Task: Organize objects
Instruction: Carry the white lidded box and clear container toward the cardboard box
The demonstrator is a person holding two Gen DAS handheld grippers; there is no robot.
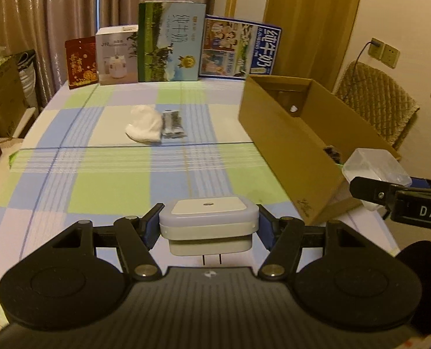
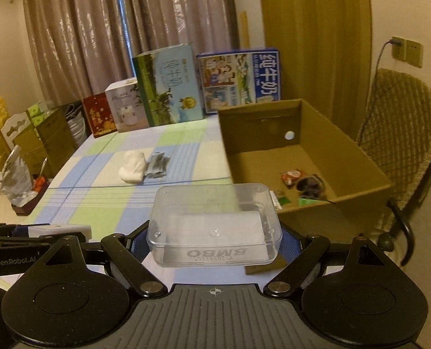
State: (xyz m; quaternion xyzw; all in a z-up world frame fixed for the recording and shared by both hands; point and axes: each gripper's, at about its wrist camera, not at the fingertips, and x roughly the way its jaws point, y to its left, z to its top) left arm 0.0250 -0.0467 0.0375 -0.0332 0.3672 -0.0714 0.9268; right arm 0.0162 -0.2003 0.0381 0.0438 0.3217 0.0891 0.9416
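Observation:
My left gripper (image 1: pixel 209 226) is shut on a white square plug-in night light (image 1: pixel 209 221), held above the near part of the checked tablecloth (image 1: pixel 99 180). My right gripper (image 2: pixel 214 240) is shut on a clear plastic box (image 2: pixel 214 221), held near the front left corner of the open cardboard box (image 2: pixel 317 218). In the left wrist view the clear plastic box (image 1: pixel 375 164) and right gripper show at the right edge beside the cardboard box (image 1: pixel 288 145). A white cloth bundle (image 1: pixel 144 126) and a grey packet (image 1: pixel 172 123) lie mid-table. The cardboard box holds a red wrapper (image 2: pixel 292 176) and a dark object (image 2: pixel 311 186).
Several upright cartons line the table's far edge: a red one (image 1: pixel 81 62), a white one (image 1: pixel 118 55), a green milk carton (image 1: pixel 170 42) and a blue one (image 1: pixel 240 48). A quilted chair (image 2: pixel 401 133) stands right of the cardboard box. Boxes and bags crowd the floor at left (image 2: pixel 41 133).

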